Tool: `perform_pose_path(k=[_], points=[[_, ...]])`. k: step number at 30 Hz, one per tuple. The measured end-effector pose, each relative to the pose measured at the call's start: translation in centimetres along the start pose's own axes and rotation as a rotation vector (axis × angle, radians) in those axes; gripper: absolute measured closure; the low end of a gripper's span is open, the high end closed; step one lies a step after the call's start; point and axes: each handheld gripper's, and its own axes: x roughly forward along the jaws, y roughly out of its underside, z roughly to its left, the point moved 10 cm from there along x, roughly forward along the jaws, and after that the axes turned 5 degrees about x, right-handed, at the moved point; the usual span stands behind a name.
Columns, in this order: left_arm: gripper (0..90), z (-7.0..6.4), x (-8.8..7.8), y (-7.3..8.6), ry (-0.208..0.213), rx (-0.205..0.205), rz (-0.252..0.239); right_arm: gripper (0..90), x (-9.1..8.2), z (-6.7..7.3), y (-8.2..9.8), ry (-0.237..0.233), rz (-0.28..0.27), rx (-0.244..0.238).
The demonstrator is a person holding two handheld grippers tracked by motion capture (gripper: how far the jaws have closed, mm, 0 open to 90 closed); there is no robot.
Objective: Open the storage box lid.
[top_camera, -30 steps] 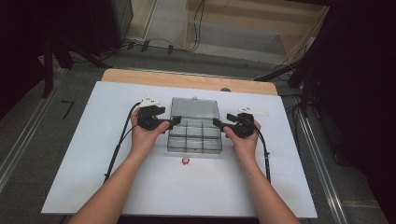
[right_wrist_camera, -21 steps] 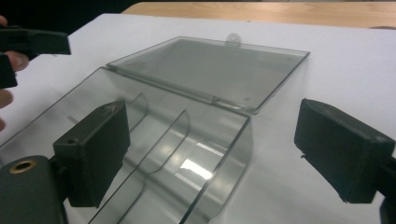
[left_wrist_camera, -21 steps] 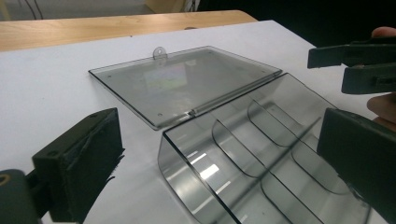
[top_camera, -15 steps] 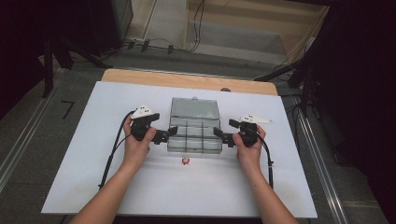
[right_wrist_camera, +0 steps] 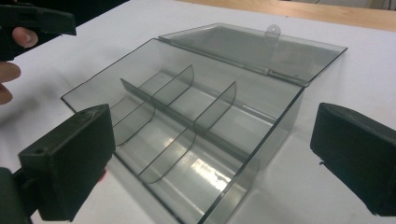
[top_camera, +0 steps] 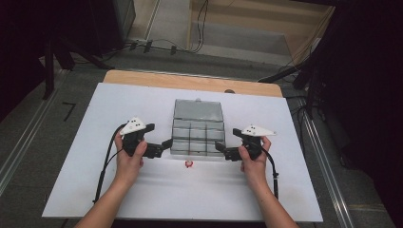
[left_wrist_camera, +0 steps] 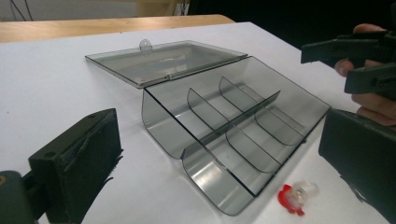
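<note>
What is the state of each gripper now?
Left gripper: open, holding nothing, beside the clear box.
Right gripper: open, holding nothing.

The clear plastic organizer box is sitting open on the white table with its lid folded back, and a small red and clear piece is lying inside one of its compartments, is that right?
Not quite. The small red and clear piece lies on the white table just outside the clear plastic organizer box, by its near wall, as the left gripper view shows. The box is open, lid folded back.

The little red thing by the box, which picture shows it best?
The left gripper view: the red thing lies close and sharp on the table, beside the open box. The high view shows it as a tiny red dot. The right gripper view gives a red sliver behind a jaw.
</note>
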Motion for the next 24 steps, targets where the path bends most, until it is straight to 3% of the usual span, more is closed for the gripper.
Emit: perform_pose_path(k=[6, 16, 24], points=[[0.0, -0.1, -1.6, 1.2, -0.02, 0.025, 0.009, 0.0, -0.3, 0.7, 0.7, -0.007, 0.006, -0.006], [0.0, -0.7, -4.5, 2.4, -0.026, 0.022, -0.012, 0.0, -0.9, 2.5, 1.2, -0.033, 0.017, -0.015], [0.0, -1.2, -6.3, 3.9, -0.031, 0.035, 0.006, 0.0, -1.2, 4.2, 1.2, -0.047, 0.032, -0.032]])
